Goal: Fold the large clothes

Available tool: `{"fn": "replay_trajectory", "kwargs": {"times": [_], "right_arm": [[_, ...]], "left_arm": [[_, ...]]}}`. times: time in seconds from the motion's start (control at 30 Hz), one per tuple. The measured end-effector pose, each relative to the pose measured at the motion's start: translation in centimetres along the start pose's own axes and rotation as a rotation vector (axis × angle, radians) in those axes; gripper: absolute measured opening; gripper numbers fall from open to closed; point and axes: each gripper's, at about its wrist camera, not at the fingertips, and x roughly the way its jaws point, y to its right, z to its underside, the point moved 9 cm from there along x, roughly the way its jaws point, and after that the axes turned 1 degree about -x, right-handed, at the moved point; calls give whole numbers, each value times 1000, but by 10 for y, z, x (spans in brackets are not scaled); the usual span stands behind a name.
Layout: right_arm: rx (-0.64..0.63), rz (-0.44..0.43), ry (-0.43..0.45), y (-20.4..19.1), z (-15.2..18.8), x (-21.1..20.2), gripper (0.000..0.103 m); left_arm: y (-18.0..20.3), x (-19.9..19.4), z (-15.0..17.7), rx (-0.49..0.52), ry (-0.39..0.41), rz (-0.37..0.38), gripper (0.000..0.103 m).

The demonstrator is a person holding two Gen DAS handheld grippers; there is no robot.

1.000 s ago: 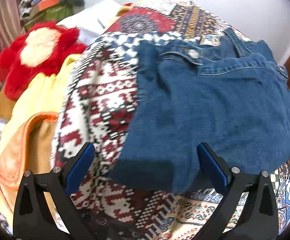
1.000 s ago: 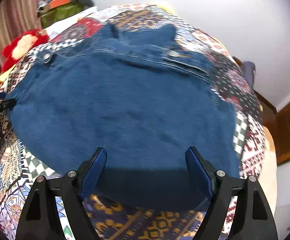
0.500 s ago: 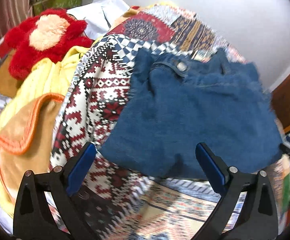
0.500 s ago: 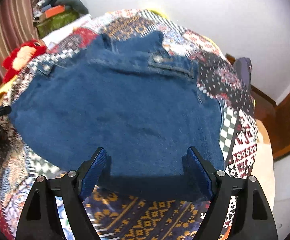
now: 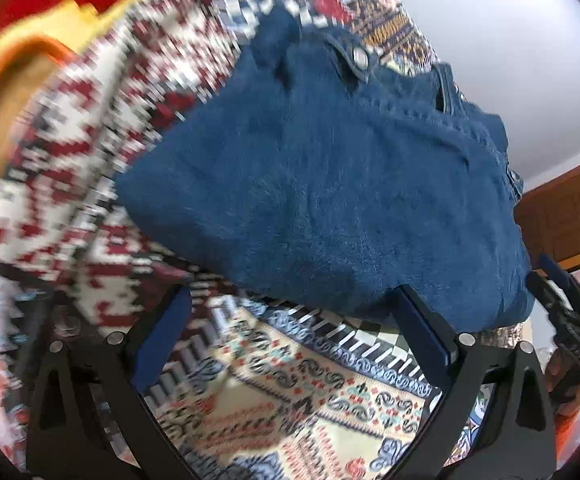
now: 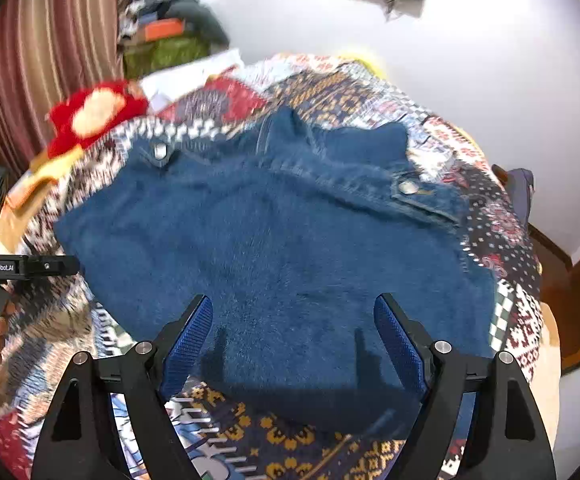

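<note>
A folded blue denim garment (image 5: 330, 184) (image 6: 274, 248) with metal buttons lies on a patterned patchwork bedspread (image 5: 290, 392) (image 6: 506, 216). My left gripper (image 5: 290, 332) is open above the bedspread, just short of the garment's near edge, with nothing between its blue pads. My right gripper (image 6: 294, 340) is open too, hanging over the near part of the denim without gripping it; its shadow falls on the cloth. The right gripper shows at the right edge of the left wrist view, and the left gripper at the left edge of the right wrist view.
A red plush toy (image 6: 90, 114) and yellow-orange cloth (image 5: 6, 92) lie at the bed's left side. Striped curtains (image 6: 38, 52) and piled bags (image 6: 170, 36) stand behind. White wall, a wooden door frame (image 5: 570, 216) at the right.
Both grippers pulled back from the denim, which now looks smaller and farther. The left wrist view rolled and swung left; its gripper, earlier over the denim's edge, now sits over bare bedspread.
</note>
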Motion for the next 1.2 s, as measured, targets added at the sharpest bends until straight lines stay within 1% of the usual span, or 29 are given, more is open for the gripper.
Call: {"fn": "replay_trajectory", "kwargs": {"times": [0.07, 0.17, 0.2, 0.23, 0.27, 0.33, 0.4, 0.47, 0.5, 0.53, 0.57, 0.63, 0.7, 0.77, 0.83, 0.87, 0.9, 0.97, 1.03, 1.1, 1.2], "right_arm": [[-7, -5, -20, -2, 3, 13, 81], [-4, -21, -50, -1, 8, 31, 81], [-3, -24, -53, -1, 9, 34, 81], [-1, -29, -49, 0, 9, 36, 81], [0, -32, -44, 1, 9, 37, 82], [4, -41, -35, 2, 8, 38, 82], [9, -47, -32, 2, 8, 39, 82], [11, -51, -29, 2, 8, 39, 82], [13, -54, -27, 2, 8, 38, 82], [15, -56, -26, 2, 7, 38, 82], [17, -59, -26, 2, 8, 38, 82], [18, -58, -30, 2, 8, 37, 82], [21, -59, -39, 1, 9, 34, 82], [24, -66, -48, 1, 10, 29, 82], [28, -68, -45, 1, 10, 20, 82], [28, -66, -43, 1, 10, 17, 82], [27, -62, -39, 1, 9, 12, 82], [23, -54, -30, 0, 7, 1, 82], [14, -49, -17, -1, 3, -11, 82], [3, -47, 2, -5, -2, -23, 82], [-13, -50, 31, -15, -12, -35, 82]], "left_arm": [[6, 11, -1, -27, -21, 57, 101], [20, 19, -9, -11, -5, 116, 101], [26, 22, -12, -8, -3, 146, 99], [32, 26, -15, -11, -8, 183, 96], [34, 30, -17, -16, -4, 184, 96], [35, 33, -26, -9, 29, 180, 96], [35, 36, -36, -25, 57, 189, 95], [30, 36, -44, -62, 86, 197, 88], [27, 36, -48, -83, 100, 206, 85], [24, 36, -53, -108, 117, 211, 80], [19, 36, -58, -141, 131, 209, 73], [12, 35, -63, -204, 142, 206, 65], [8, 31, -67, -233, 153, 192, 57], [10, 21, -71, -213, 176, 161, 43], [16, 6, -74, -163, 217, 132, 39], [21, -3, -75, -136, 255, 119, 37], [25, -10, -75, -117, 274, 108, 37], [34, -26, -77, -72, 300, 86, 35], [43, -46, -77, -41, 326, 85, 35], [50, -69, -76, 5, 355, 95, 35], [63, -94, -78, 44, 400, 141, 34]]}}
